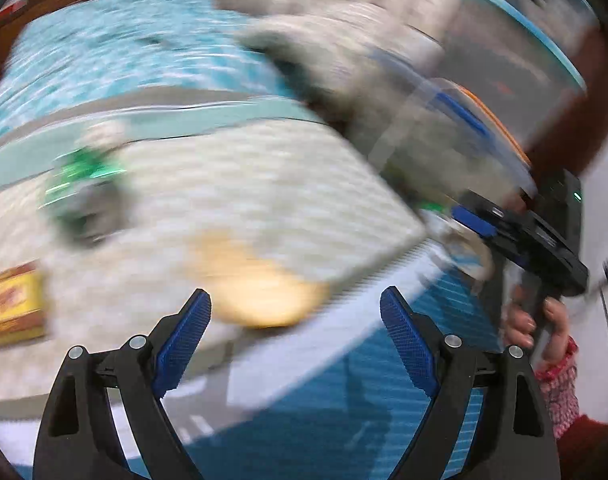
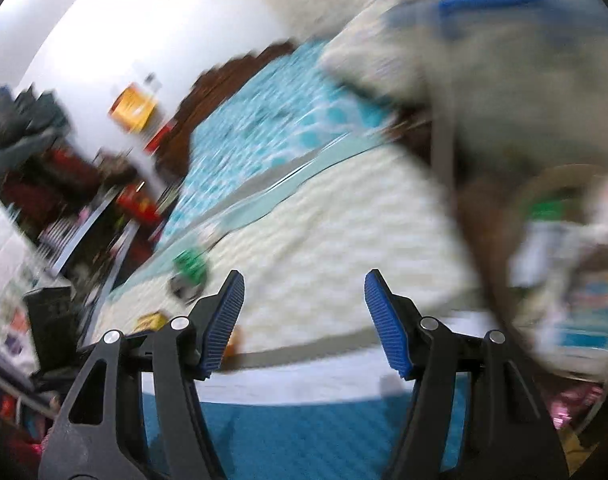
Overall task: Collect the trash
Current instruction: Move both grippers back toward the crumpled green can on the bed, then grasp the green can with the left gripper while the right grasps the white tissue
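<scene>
- Left gripper (image 1: 296, 308) above a bed, blue fingers (image 1: 192, 340) spread wide, nothing between them.
- Right gripper (image 2: 304, 312) likewise parted over the bed's edge, fingers (image 2: 386, 324) empty.
- Scattered on the cream bedspread (image 1: 244, 184): a green wrapper (image 1: 84, 168) at left, a yellow box (image 1: 12, 308) near the left edge, a pale tan scrap (image 1: 260, 292) just beyond the left fingers.
- Same green wrapper (image 2: 190, 266) left of the right gripper's fingers, apart from them.
- At far right of the left wrist view, a hand (image 1: 536, 324) in a red patterned sleeve gripping the other tool's handle.
- Heavy motion blur throughout; finer detail unreadable.
</scene>
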A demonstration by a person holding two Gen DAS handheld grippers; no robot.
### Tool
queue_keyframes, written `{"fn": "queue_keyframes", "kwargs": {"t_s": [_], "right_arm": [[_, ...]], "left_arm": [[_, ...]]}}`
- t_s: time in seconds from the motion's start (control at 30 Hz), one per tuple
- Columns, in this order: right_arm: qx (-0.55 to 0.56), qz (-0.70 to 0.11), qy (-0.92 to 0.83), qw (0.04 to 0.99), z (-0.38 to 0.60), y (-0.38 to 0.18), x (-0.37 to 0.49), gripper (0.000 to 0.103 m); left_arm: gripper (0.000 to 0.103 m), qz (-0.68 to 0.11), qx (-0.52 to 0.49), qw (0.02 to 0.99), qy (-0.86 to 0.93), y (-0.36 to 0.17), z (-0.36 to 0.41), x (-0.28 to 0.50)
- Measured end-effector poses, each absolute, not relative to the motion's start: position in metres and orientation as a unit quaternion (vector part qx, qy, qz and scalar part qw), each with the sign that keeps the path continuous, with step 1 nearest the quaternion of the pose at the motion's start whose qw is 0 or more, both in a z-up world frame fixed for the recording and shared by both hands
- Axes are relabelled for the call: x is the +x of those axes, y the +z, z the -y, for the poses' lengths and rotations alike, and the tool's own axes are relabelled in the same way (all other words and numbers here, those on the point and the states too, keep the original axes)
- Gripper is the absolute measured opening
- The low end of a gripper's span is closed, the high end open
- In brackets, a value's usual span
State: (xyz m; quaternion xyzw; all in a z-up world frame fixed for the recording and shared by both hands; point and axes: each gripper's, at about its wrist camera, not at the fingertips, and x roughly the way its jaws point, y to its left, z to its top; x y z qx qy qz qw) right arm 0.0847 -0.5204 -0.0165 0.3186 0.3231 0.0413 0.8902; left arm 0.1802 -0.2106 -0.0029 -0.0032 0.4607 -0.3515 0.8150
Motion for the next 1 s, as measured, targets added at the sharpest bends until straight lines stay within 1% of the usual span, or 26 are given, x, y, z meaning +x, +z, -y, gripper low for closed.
{"fn": "queue_keyframes", "kwargs": {"t_s": [0.13,0.23,0.37,0.5,0.53,0.6,0.7,0.73,0.77,0.8,0.83,0.87,0.93,1.0], "right_arm": [[0.309,-0.362,0.125,0.871,0.467,-0.010,0.169,0.064],[0.308,-0.398,0.160,0.849,0.424,-0.012,0.249,0.064],[0.316,-0.438,0.160,0.827,0.383,-0.028,0.340,0.066],[0.279,-0.485,0.145,0.816,0.342,-0.055,0.421,0.081],[0.274,-0.498,0.142,0.810,0.334,-0.062,0.438,0.082],[0.261,-0.520,0.131,0.803,0.324,-0.076,0.460,0.084],[0.232,-0.549,0.115,0.795,0.308,-0.099,0.484,0.087],[0.222,-0.545,0.114,0.800,0.304,-0.101,0.486,0.087],[0.206,-0.539,0.119,0.808,0.299,-0.099,0.486,0.078],[0.194,-0.538,0.131,0.810,0.299,-0.100,0.480,0.050],[0.182,-0.537,0.143,0.811,0.296,-0.098,0.477,0.051],[0.177,-0.529,0.143,0.817,0.296,-0.095,0.472,0.048],[0.164,-0.518,0.141,0.827,0.301,-0.088,0.460,0.046],[0.172,-0.506,0.133,0.835,0.315,-0.080,0.446,0.045]], "left_arm": [[0.077,-0.476,-0.080,0.828,-0.284,-0.006,0.138,0.240],[0.077,-0.483,-0.114,0.829,-0.258,-0.004,0.113,0.286],[0.077,-0.507,-0.124,0.822,-0.227,-0.017,0.112,0.339],[0.077,-0.535,-0.114,0.811,-0.206,-0.038,0.126,0.367],[0.077,-0.537,-0.105,0.813,-0.201,-0.042,0.129,0.369],[0.080,-0.535,-0.096,0.816,-0.196,-0.047,0.133,0.373],[0.080,-0.542,-0.119,0.808,-0.201,-0.053,0.135,0.376],[0.080,-0.543,-0.123,0.806,-0.202,-0.054,0.136,0.375],[0.080,-0.543,-0.129,0.804,-0.203,-0.054,0.137,0.373],[0.078,-0.543,-0.136,0.802,-0.208,-0.056,0.137,0.371],[0.076,-0.544,-0.140,0.800,-0.213,-0.058,0.141,0.368],[0.073,-0.544,-0.146,0.796,-0.222,-0.059,0.144,0.365],[0.052,-0.537,-0.159,0.790,-0.249,-0.058,0.152,0.360],[0.051,-0.530,-0.146,0.799,-0.246,-0.055,0.160,0.352]]}}
